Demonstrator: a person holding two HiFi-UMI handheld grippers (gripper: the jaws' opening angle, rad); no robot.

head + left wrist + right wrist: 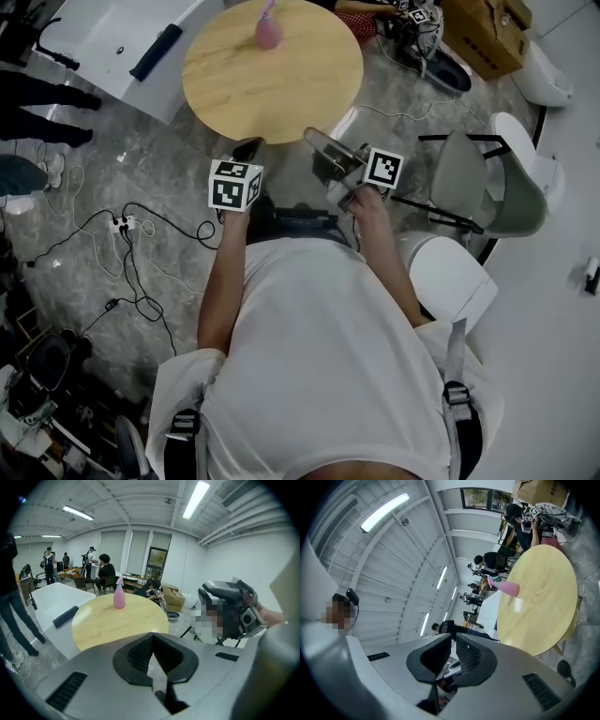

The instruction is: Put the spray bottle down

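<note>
A pink spray bottle [268, 33] stands upright on the far part of a round wooden table [281, 89], with nothing touching it. It also shows in the left gripper view as the bottle [119, 598] on the tabletop [122, 623], and in the right gripper view as the bottle [506, 588]. My left gripper [248, 147] hovers off the table's near edge, shut and empty [152, 635]. My right gripper [321, 142] is beside it by the near right edge. Its pads [466, 654] stand a narrow gap apart with nothing between them.
A white bench [103, 37] with a black bar [156, 52] lies left of the table. Cables and a power strip [122, 225] trail over the floor at left. Grey and white chairs [487, 183] crowd the right. A cardboard box [487, 33] and people's legs [42, 94] are farther off.
</note>
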